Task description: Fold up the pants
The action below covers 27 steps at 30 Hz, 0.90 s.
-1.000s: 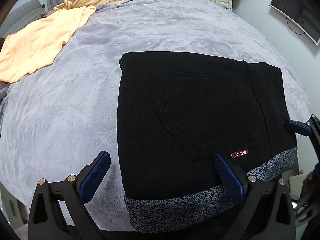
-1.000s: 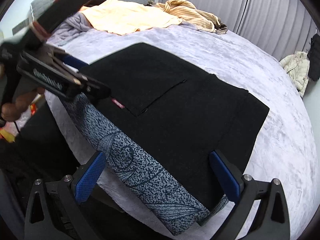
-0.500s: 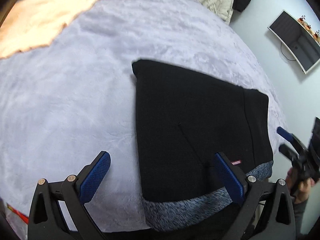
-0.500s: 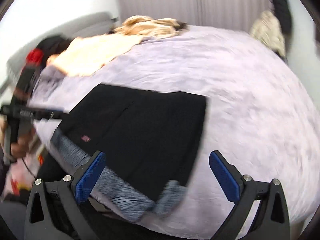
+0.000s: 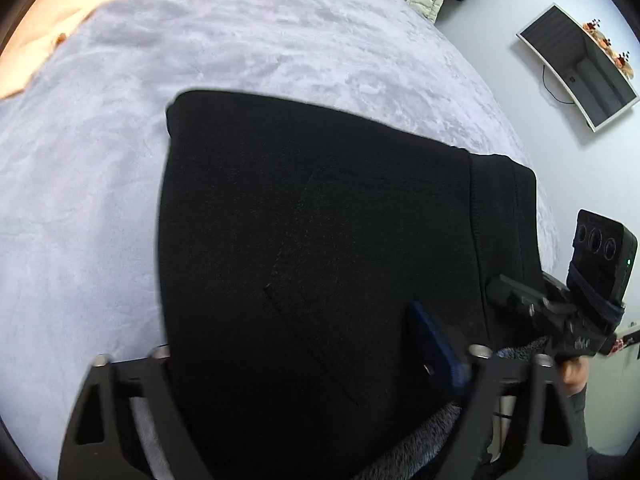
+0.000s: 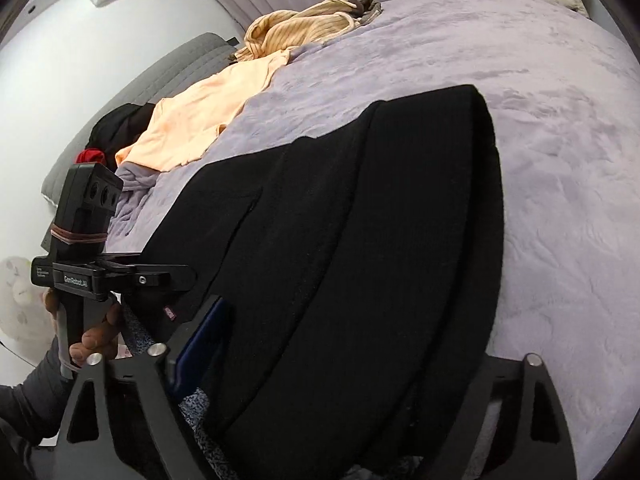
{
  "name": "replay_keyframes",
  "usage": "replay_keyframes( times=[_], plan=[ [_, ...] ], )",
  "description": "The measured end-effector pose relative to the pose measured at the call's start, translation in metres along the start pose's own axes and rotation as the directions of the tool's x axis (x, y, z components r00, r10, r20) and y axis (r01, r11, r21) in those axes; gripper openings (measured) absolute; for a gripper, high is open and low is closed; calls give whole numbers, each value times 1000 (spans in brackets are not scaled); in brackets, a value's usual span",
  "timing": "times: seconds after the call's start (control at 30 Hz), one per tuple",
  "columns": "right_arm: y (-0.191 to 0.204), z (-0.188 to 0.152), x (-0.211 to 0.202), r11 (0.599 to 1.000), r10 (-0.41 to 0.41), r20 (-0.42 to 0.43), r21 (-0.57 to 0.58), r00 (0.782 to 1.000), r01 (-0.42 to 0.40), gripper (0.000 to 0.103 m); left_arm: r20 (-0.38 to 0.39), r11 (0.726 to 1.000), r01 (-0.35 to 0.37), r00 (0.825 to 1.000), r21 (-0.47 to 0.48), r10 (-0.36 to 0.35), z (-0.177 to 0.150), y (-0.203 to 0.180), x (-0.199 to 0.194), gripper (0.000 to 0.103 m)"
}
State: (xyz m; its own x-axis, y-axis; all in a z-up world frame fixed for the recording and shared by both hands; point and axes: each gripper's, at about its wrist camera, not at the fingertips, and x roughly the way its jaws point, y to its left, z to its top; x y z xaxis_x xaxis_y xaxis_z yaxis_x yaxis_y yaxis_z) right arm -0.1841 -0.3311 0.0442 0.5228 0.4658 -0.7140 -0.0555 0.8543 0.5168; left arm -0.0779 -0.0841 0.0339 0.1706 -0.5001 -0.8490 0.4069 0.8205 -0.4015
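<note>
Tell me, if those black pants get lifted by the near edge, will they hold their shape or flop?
Probably flop: the black pants are soft knit lying flat on the bed, already folded in layers, so those may slide apart. The thick fleecy lining suggests some weight and drag.

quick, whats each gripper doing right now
left gripper: jaws just been closing, black pants between them; firm grip cannot be told
right gripper: jaws just been closing, pants between them; firm grip cannot be told

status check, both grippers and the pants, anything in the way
Left gripper and right gripper both closing around near edge of black pants, grip unconfirmed. Pants folded flat on purple blanket. Nothing in the way.
</note>
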Motion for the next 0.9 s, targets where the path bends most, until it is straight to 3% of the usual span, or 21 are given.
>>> replay_keyframes(
  times=[0.07,0.13,0.27,0.5,0.67,0.8,0.9],
  plan=[
    [1,2,-17,1000,29,19,-4,999,-29,59,12,1000,4,1000,16,-4,2,-7,-13,58],
    [11,8,-24,999,5,33,-49,999,-3,58,15,1000,-7,1000,20,6,9,-15,-20,55],
    [13,26,-48,996,-19,81,-86,997,26,58,63,999,-14,998,29,12,38,-35,-25,55],
    [-8,86,-55,992,-74,109,-95,991,84,58,93,1000,-5,996,25,3,111,-52,-18,55],
    [-46,117,-33,995,-89,55,-34,994,91,58,43,1000,-17,999,-23,18,152,-42,13,55],
    [-70,133,-1,995,-102,-19,3,995,102,58,-10,998,-35,999,-61,34,160,-31,41,57],
    [-88,136,13,996,-86,-42,34,995,88,61,-15,996,-23,1000,-86,22,158,-14,56,72]
  ],
)
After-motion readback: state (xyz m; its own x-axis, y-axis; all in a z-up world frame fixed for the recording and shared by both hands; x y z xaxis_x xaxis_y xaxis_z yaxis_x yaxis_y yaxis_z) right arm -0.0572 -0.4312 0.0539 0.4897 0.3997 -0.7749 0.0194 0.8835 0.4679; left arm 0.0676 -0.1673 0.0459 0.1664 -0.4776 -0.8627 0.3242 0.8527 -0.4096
